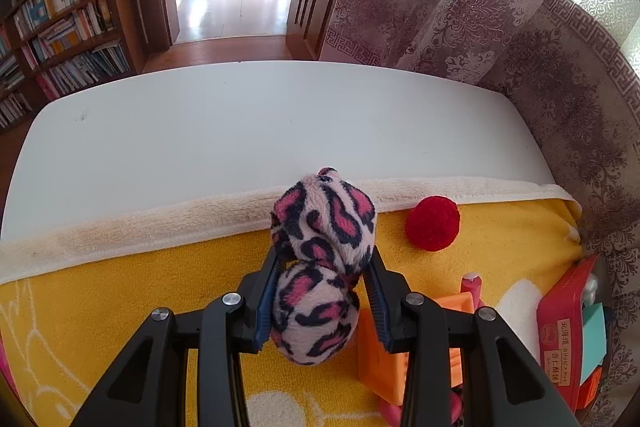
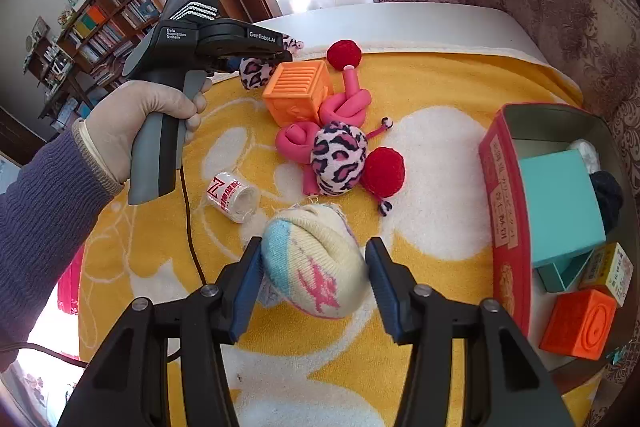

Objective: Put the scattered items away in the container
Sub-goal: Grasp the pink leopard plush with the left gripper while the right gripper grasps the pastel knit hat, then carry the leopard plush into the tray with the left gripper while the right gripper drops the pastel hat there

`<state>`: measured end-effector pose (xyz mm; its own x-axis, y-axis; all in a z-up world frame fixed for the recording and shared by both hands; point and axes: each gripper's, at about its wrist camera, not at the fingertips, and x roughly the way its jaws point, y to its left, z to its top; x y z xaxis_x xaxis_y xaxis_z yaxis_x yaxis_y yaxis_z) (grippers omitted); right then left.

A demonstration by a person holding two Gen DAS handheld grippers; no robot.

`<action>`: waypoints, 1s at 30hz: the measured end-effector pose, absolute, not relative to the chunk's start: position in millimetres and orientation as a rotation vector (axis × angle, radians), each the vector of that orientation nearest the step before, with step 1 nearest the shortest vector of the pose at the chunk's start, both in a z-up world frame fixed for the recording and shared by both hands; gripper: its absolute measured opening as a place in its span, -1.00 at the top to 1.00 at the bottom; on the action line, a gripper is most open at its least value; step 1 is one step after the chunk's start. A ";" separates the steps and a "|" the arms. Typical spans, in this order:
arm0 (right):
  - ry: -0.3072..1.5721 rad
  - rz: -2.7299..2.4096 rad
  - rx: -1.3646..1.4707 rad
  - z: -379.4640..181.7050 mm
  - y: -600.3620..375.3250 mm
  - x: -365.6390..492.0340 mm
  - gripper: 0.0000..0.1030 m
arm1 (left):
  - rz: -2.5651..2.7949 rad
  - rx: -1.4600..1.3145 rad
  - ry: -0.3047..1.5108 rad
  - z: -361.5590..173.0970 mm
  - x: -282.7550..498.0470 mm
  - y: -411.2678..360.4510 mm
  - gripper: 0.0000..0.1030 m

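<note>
My left gripper (image 1: 325, 269) is shut on a pink and black leopard plush toy (image 1: 324, 223), held over the yellow blanket (image 1: 120, 287). In the right wrist view a gloved hand (image 2: 136, 123) holds that gripper (image 2: 280, 55) by the orange cube (image 2: 298, 91). My right gripper (image 2: 314, 263) is shut on a rolled cream sock (image 2: 316, 255) with blue and pink marks, both pads against its sides. The red tin container (image 2: 490, 163) stands at the right, holding a teal box (image 2: 560, 203), a dark sock and an orange cube (image 2: 578, 323).
On the blanket lie pink knotted foam rods (image 2: 346, 107), another leopard ball (image 2: 340, 157), two red pom-poms (image 2: 383, 171) (image 2: 344, 54) and a white tape roll (image 2: 232, 197). The white table (image 1: 240, 127) extends beyond the blanket. A curtain hangs at the right and a cable trails at the left.
</note>
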<state>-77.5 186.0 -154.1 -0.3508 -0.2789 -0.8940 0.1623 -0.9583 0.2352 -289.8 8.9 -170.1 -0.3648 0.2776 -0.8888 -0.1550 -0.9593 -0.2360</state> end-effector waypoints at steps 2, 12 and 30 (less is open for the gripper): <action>-0.168 -2.397 1.597 -149.8 195.1 -74.1 -0.08 | 2.398 -1.585 -0.163 -162.6 -283.6 7.7 0.20; -0.249 -2.521 1.595 -129.0 264.1 -49.2 -0.08 | 2.396 -1.503 -0.167 -117.9 -242.2 33.1 0.20; -0.422 -2.664 1.583 -112.2 385.1 1.4 -0.08 | 2.114 -1.374 0.012 -75.7 -167.1 235.3 0.20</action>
